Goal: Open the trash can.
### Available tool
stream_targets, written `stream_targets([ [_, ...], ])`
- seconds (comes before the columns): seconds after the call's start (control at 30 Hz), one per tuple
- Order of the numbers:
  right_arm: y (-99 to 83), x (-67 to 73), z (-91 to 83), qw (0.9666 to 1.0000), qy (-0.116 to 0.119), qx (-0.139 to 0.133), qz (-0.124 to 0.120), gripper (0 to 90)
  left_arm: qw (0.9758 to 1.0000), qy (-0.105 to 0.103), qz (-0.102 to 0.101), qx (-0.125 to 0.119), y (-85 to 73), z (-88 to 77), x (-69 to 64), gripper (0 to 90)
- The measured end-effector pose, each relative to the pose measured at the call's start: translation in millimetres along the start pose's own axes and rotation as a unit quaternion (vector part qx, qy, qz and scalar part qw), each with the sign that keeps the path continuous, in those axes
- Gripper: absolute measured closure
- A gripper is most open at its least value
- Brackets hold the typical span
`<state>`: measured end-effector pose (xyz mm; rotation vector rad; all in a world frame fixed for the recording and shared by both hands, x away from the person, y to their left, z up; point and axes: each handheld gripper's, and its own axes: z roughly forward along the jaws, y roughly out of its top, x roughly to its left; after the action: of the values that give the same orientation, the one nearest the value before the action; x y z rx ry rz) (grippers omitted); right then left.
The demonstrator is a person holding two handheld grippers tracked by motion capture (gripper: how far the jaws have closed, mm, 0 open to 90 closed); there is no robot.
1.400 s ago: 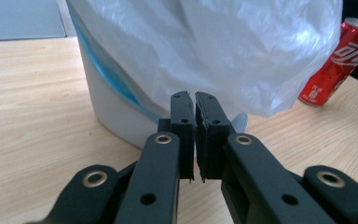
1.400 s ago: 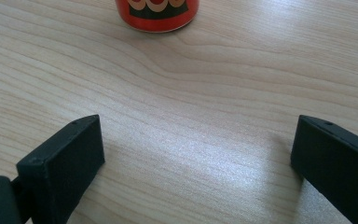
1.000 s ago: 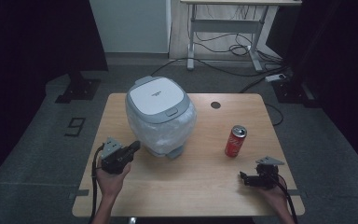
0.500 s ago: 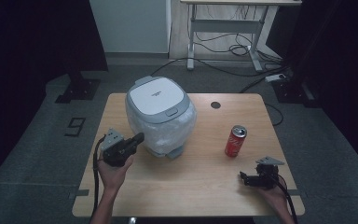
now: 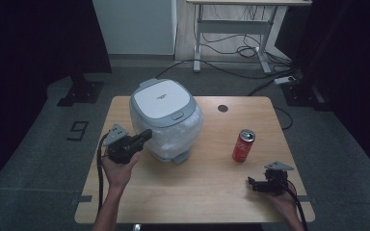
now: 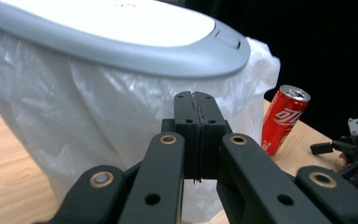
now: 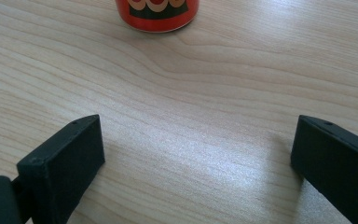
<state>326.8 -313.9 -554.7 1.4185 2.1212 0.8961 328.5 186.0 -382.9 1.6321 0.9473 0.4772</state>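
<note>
A: The bin [image 5: 166, 120] stood near the table's [image 5: 197, 192] far-left corner; the left gripper [image 5: 144, 136], jaws pressed together on nothing, hovered beside its liner [image 6: 98, 126].

B: It risked snagging that plastic; the right gripper [image 5: 251, 183], jaws wide apart, might topple the can [image 5: 243, 145].

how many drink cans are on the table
1: a red cola can stands upright on the wooden table, right of the bag-lined bin, ahead of the right tool.
</note>
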Motion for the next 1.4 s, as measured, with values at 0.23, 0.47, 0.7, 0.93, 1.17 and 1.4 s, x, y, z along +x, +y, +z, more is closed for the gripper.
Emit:
stream_targets([
  [0.23, 0.0, 0.0, 0.0, 1.0, 0.0, 0.0, 0.0, 2.0, 0.9999, -0.011, 0.004, -0.006, 14.9, 4.3, -4.2, 88.6],
  [0.47, 0.0, 0.0, 0.1, 1.0, -0.001, -0.001, 0.0, 2.0, 0.9998, -0.016, 0.011, -0.006, 28.2, 12.2, -8.9, 88.7],
  [0.7, 0.0, -0.1, 0.0, 1.0, 0.0, 0.0, 0.0, 2.0, 0.9996, -0.02, 0.018, 0.004, 34.5, 25.0, -13.6, 88.9],
  [0.93, 0.1, 0.0, 0.0, 1.0, 0.0, 0.0, 0.0, 2.0, 0.9994, -0.023, 0.022, 0.01, 40.5, 36.3, -17.0, 89.0],
  [1.17, 0.1, 0.0, 0.0, 1.0, 0.0, 0.0, 0.0, 2.0, 0.999, -0.03, 0.027, 0.019, 46.8, 50.3, -23.1, 89.0],
  [1.4, 0.1, 0.0, -0.1, 1.0, 0.0, 0.0, 0.001, 2.0, 0.9986, -0.033, 0.033, 0.023, 53.4, 58.9, -27.5, 89.2],
])
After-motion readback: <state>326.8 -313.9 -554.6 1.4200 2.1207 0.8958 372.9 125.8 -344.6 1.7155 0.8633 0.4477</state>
